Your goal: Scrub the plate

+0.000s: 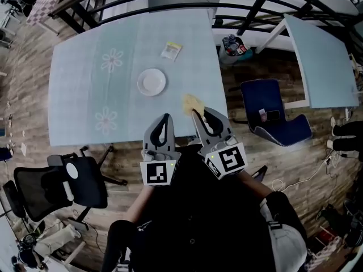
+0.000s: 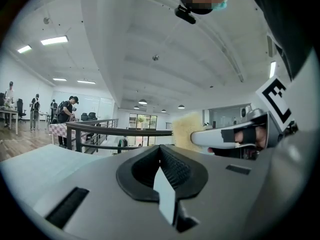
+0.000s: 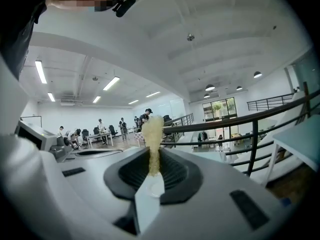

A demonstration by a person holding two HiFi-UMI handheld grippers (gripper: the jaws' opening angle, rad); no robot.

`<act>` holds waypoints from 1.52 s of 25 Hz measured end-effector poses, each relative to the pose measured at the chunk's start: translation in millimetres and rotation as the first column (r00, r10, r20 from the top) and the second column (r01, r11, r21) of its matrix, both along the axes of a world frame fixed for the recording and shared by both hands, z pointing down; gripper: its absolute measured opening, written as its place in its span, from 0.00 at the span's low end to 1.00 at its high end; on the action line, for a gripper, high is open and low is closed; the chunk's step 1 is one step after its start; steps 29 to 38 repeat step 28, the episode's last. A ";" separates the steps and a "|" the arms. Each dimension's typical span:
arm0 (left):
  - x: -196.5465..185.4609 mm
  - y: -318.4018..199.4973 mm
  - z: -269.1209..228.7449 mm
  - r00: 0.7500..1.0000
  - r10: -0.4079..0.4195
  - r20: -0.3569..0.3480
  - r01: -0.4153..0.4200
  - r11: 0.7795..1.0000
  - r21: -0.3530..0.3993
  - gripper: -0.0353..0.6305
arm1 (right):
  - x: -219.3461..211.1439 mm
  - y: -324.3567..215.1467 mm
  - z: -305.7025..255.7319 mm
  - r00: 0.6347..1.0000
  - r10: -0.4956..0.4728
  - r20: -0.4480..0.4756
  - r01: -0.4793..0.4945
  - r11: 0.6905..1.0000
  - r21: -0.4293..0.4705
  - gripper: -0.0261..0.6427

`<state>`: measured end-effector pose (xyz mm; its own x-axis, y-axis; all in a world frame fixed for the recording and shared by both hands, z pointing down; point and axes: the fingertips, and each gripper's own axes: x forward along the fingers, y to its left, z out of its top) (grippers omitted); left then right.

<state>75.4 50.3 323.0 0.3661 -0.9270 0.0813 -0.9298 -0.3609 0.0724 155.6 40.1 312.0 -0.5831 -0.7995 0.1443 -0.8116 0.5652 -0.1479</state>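
A white round plate (image 1: 151, 82) lies empty on the light blue table (image 1: 79, 89), ahead of both grippers. My right gripper (image 1: 197, 114) is shut on a yellow scrubbing sponge (image 1: 192, 103) and holds it above the table's near edge, to the right of the plate. In the right gripper view the sponge (image 3: 152, 139) stands pinched between the jaws of my right gripper (image 3: 152, 159). My left gripper (image 1: 165, 119) is beside it, shut and holding nothing. In the left gripper view, my left gripper (image 2: 160, 151) has its jaws together, and the sponge (image 2: 183, 130) shows to the right.
A small packet (image 1: 171, 50) lies on the table beyond the plate. A black office chair (image 1: 62, 183) stands at the near left and a blue chair (image 1: 273, 118) at the right. A second table (image 1: 323, 61), a bin (image 1: 235, 47) and dark railings (image 1: 170, 4) are behind.
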 end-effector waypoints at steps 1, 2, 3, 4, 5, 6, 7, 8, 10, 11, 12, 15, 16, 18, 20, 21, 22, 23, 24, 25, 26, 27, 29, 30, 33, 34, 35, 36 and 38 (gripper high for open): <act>3.4 2.1 2.2 1.000 -0.004 0.002 0.004 1.000 -0.005 0.07 | 2.3 0.4 2.8 1.000 -0.009 0.000 0.009 1.000 -0.008 0.12; 6.5 4.2 4.1 1.000 -0.008 0.004 0.008 1.000 -0.009 0.07 | 3.7 0.7 5.3 1.000 -0.020 -0.002 0.020 1.000 -0.016 0.12; 9.1 6.0 5.4 1.000 -0.013 0.005 0.013 1.000 -0.009 0.07 | 4.5 1.0 7.2 1.000 -0.031 -0.004 0.031 0.999 -0.021 0.12; 10.9 7.3 6.2 1.000 -0.021 0.002 0.021 1.000 -0.009 0.07 | 4.8 1.3 8.5 0.999 -0.041 -0.008 0.041 0.999 -0.024 0.12; 11.8 8.2 6.9 1.000 -0.030 -0.001 0.030 0.999 -0.012 0.07 | 4.9 1.6 9.3 0.999 -0.051 -0.011 0.051 0.998 -0.023 0.12; 11.9 8.8 7.5 0.999 -0.039 -0.004 0.039 0.999 -0.016 0.07 | 4.9 2.2 9.9 0.998 -0.061 -0.014 0.060 0.998 -0.021 0.12; 11.7 8.9 8.0 0.999 -0.047 -0.004 0.047 0.999 -0.020 0.07 | 5.0 3.1 10.5 0.998 -0.069 -0.016 0.068 0.997 -0.020 0.12; 11.5 8.9 8.1 0.999 -0.053 -0.006 0.053 0.998 -0.023 0.07 | 5.2 4.3 11.0 0.997 -0.075 -0.016 0.075 0.997 -0.019 0.12; 12.4 8.8 6.3 0.998 -0.056 -0.006 0.056 0.998 -0.019 0.07 | 4.9 6.3 10.1 0.996 -0.085 -0.013 0.085 0.996 -0.017 0.12; 13.6 8.8 4.9 0.999 -0.052 -0.002 0.052 0.999 -0.014 0.07 | 4.7 6.4 8.9 0.996 -0.088 -0.012 0.088 0.996 -0.014 0.12; 15.2 9.0 3.7 0.999 -0.044 0.002 0.044 0.999 -0.009 0.07 | 4.6 6.0 8.3 0.996 -0.088 -0.011 0.088 0.996 -0.014 0.12; 19.1 11.0 3.5 1.000 -0.030 -0.001 0.030 1.000 -0.009 0.07 | 5.0 4.7 13.6 0.996 -0.087 -0.013 0.087 0.996 -0.036 0.12; 19.0 12.1 4.6 1.000 -0.031 -0.004 0.031 0.999 -0.014 0.07 | 4.6 5.0 16.1 0.996 -0.089 -0.014 0.089 0.995 -0.045 0.12; 17.2 12.9 6.3 0.999 -0.038 -0.005 0.037 0.999 -0.020 0.07 | 3.0 5.6 19.1 0.995 -0.097 -0.018 0.096 0.994 -0.053 0.12; 15.7 12.2 7.3 0.999 -0.050 -0.011 0.050 0.998 -0.023 0.07 | 3.4 5.0 20.8 0.995 -0.099 -0.019 0.098 0.994 -0.057 0.12; 15.7 12.2 7.8 0.998 -0.054 -0.012 0.054 0.998 -0.023 0.07 | 4.7 5.0 21.8 0.995 -0.096 -0.016 0.095 0.994 -0.061 0.12; 15.9 12.5 8.2 0.998 -0.055 -0.012 0.055 0.998 -0.020 0.07 | 6.1 5.0 22.9 0.996 -0.093 -0.012 0.092 0.994 -0.064 0.12; 15.9 13.0 8.8 0.998 -0.055 -0.010 0.055 0.998 -0.017 0.07 | 7.1 5.0 24.2 0.996 -0.089 -0.009 0.088 0.994 -0.069 0.12; 15.5 13.6 9.5 0.998 -0.056 -0.011 0.055 0.998 -0.017 0.07 | 7.4 5.0 25.5 0.996 -0.086 -0.007 0.086 0.994 -0.074 0.12; 14.9 14.3 10.2 0.998 -0.056 -0.013 0.056 0.998 -0.020 0.07 | 7.0 5.2 26.6 0.996 -0.086 -0.007 0.085 0.993 -0.078 0.12; 14.1 15.1 10.8 0.998 -0.057 -0.016 0.057 0.998 -0.024 0.07 | 6.0 5.5 27.2 0.996 -0.087 -0.010 0.086 0.993 -0.080 0.12; 13.2 16.0 11.3 0.998 -0.058 -0.019 0.058 0.998 -0.027 0.07 | 4.6 5.8 27.4 0.996 -0.090 -0.015 0.089 0.993 -0.081 0.12; 12.1 16.9 11.9 0.998 -0.060 -0.021 0.059 0.998 -0.030 0.07 | 3.1 6.2 27.5 0.995 -0.094 -0.020 0.092 0.992 -0.082 0.12; 12.1 16.9 11.9 0.998 -0.060 -0.021 0.059 0.998 -0.030 0.07 | 3.1 6.2 27.5 0.995 -0.094 -0.020 0.092 0.992 -0.082 0.12; 12.1 16.9 11.9 0.998 -0.060 -0.021 0.059 0.998 -0.030 0.07 | 3.1 6.2 27.5 0.995 -0.094 -0.020 0.092 0.992 -0.082 0.12; 12.1 16.9 11.9 0.998 -0.060 -0.021 0.059 0.998 -0.030 0.07 | 3.1 6.2 27.5 0.995 -0.094 -0.020 0.092 0.992 -0.082 0.12; 12.1 16.9 11.9 0.998 -0.060 -0.021 0.059 0.998 -0.030 0.07 | 3.1 6.2 27.5 0.995 -0.094 -0.020 0.092 0.992 -0.082 0.12; 12.1 16.9 11.9 0.998 -0.060 -0.021 0.059 0.998 -0.030 0.07 | 3.1 6.2 27.5 0.995 -0.094 -0.020 0.092 0.992 -0.082 0.12; 12.1 16.9 11.9 0.998 -0.060 -0.021 0.059 0.998 -0.030 0.07 | 3.1 6.2 27.5 0.995 -0.094 -0.020 0.092 0.992 -0.082 0.12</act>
